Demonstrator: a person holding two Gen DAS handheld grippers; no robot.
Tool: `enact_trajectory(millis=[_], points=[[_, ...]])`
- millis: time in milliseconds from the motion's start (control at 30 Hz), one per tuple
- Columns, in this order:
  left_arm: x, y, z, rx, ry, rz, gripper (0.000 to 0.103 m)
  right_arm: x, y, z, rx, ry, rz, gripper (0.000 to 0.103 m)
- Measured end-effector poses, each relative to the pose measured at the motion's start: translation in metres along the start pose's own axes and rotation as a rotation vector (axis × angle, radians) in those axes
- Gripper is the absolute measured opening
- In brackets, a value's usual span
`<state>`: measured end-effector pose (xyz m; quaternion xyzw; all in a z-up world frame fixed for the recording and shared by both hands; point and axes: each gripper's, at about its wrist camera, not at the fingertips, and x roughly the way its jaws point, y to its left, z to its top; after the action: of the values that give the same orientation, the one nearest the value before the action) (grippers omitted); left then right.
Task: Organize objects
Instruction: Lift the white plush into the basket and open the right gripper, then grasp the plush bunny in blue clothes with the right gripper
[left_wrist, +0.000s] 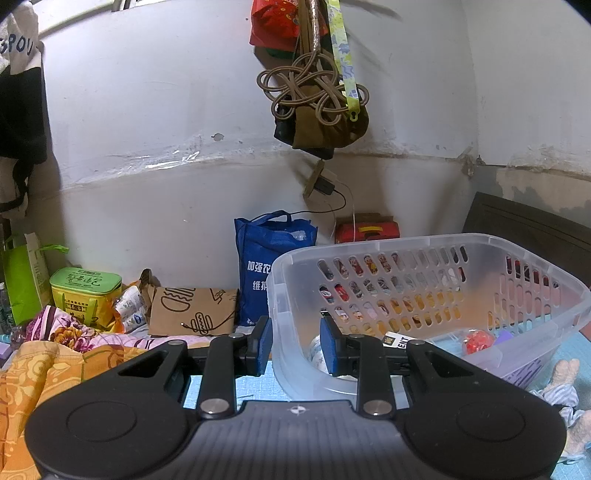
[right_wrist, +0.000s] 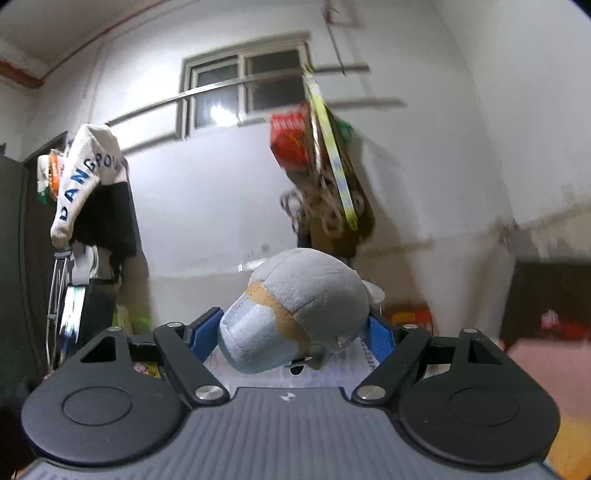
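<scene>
We've got the plush toy (right_wrist: 295, 310) squeezed in the right gripper (right_wrist: 295, 339), up in the air. It's soft and light, so grab the fat middle. Left gripper (left_wrist: 295, 345) straddles the basket (left_wrist: 461, 242) wall, jaws apart

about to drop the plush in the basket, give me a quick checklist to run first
1. Right gripper holds the plush: ok, it sits between both blue pads.
2. Left gripper steadies the basket: ok, the pads straddle its near wall.
3. Left grip actually tight on the wall: cannot tell, a gap shows at the pads.
4. Room in the basket: ok, only a few small things lie on its floor.
5. Plush above the basket: cannot tell, the right wrist view points at the wall and is blurred.
</scene>
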<state>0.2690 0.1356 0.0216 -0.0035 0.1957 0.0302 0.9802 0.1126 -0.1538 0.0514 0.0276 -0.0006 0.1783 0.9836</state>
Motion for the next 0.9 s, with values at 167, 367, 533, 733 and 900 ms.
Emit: enact_trajectory(millis=[167,367,533,733,900], points=[[0.000,0.000,0.001,0.003,0.004,-0.001,0.033,0.080,0.012,0.044,-0.113,0.127,0.011,0.082],[0.000,0.000,0.001,0.002,0.004,-0.002,0.033,0.133,0.014,0.030,-0.107,0.242,-0.024,0.103],[0.000,0.001,0.001,0.003,0.006,-0.004,0.034,0.129,0.006,0.014,-0.067,0.243,-0.085,0.103],[0.001,0.001,0.002,0.000,0.006,-0.004,0.034,0.100,-0.015,0.001,-0.011,0.230,-0.094,0.103],[0.001,0.001,0.002,0.002,0.005,-0.005,0.034,0.087,-0.031,-0.012,0.021,0.258,-0.112,0.103]])
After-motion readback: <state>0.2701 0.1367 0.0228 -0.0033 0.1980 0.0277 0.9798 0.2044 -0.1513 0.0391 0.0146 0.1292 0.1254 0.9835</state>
